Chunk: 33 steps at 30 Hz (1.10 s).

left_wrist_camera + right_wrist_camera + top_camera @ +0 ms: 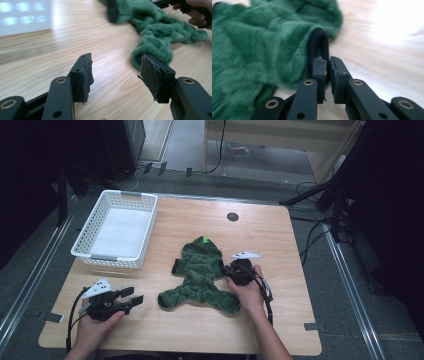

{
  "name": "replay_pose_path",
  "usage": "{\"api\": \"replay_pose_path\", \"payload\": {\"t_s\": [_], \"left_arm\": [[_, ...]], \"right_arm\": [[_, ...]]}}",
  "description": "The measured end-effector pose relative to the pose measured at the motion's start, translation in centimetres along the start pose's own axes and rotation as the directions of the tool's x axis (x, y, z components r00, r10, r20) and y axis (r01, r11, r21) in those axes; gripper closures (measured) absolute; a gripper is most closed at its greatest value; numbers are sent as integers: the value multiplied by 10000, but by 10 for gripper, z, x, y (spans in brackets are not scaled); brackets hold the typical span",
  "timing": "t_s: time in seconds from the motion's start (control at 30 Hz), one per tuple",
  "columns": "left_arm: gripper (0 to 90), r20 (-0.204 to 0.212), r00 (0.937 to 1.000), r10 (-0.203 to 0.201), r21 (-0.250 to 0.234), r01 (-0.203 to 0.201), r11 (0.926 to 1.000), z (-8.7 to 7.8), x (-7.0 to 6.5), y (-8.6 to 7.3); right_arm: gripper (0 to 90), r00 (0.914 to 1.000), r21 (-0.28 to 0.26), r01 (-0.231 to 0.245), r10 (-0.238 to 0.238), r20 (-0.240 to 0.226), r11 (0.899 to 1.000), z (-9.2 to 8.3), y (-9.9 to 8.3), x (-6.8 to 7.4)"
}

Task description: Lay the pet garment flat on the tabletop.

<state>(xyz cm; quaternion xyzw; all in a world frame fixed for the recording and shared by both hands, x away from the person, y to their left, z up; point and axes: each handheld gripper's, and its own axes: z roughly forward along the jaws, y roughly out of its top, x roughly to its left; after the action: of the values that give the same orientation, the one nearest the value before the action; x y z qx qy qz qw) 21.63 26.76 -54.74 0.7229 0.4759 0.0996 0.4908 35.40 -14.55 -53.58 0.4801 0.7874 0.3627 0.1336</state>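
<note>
A green fleece garment (202, 277) lies flat at the centre of the bench (280, 240). The right claw (231, 271), at the garment's right edge, is pinched nearly closed on its black cuff (318, 45). The left claw (134, 296), at lower left of the high view, stands half open with nothing between its pads, near the garment's lower-left end. A white basket (117, 227) sits at upper left.
</note>
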Motion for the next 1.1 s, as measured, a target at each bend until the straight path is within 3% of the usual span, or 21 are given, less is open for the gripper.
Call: {"api": "replay_pose_path", "payload": {"t_s": [0.1, 0.2, 0.37, 0.43, 0.53, 0.63, 0.7, 0.73, 0.77, 0.83, 0.87, 1.0, 1.03, 1.1], "left_arm": [[426, -412, 9991, -28, -315, 15, 9995, -8, 6, -2], [421, -683, 9974, -216, -620, 173, 9979, -14, 12, -2], [378, -1132, 9931, -291, -1181, 156, 9929, -21, 19, -2], [338, -1314, 9906, -388, -1435, 198, 9895, -25, 22, -2], [280, -1755, 9835, -450, -1707, 146, 9852, -31, 25, -2], [188, -2041, 9772, -581, -1863, 195, 9823, -37, 28, -1], [135, -2212, 9725, -727, -1943, 291, 9805, -40, 31, -2], [113, -2306, 9697, -804, -1967, 345, 9799, -41, 32, -2], [92, -2461, 9654, -858, -1971, 368, 9797, -43, 33, -3], [53, -2541, 9634, -856, -1889, 374, 9813, -44, 35, -4], [11, -2519, 9635, -902, -1867, 431, 9815, -45, 37, -5], [0, -2503, 9633, -969, -1856, 505, 9813, -53, 43, -11], [0, -2378, 9657, -1040, -1899, 587, 9800, -57, 46, -12], [0, -2498, 9622, -1086, -1971, 593, 9786, -63, 50, -14]], "right_arm": [[849, 9992, -81, 51, -48, 409, 10000, 4, 6, -4], [837, 9993, -118, -74, 79, 352, 9999, 8, 10, -7], [510, 9996, -867, 185, -168, 206, 9961, -8, 7, -7], [433, 9996, -1526, 125, -85, 266, 9882, -27, -1, -14], [340, 9995, -2140, -259, 287, 104, 9765, -50, -14, -26], [188, 9983, -2740, -443, 532, 251, 9607, -75, -32, -40], [69, 9973, -2878, -535, 657, 332, 9562, -89, -43, -47], [8, 9960, -2913, -427, 636, 628, 9557, -95, -50, -50], [0, 9950, -2943, -390, 642, 764, 9549, -100, -57, -52], [0, 9956, -2989, -452, 676, 649, 9532, -108, -70, -56], [0, 9945, -2996, -506, 757, 727, 9527, -112, -77, -57], [0, 9915, -3046, -751, 1035, 784, 9495, -123, -102, -64], [0, 9905, -3062, -838, 1130, 789, 9483, -126, -107, -66], [0, 9870, -3084, -1076, 1387, 808, 9451, -131, -116, -69]]}}
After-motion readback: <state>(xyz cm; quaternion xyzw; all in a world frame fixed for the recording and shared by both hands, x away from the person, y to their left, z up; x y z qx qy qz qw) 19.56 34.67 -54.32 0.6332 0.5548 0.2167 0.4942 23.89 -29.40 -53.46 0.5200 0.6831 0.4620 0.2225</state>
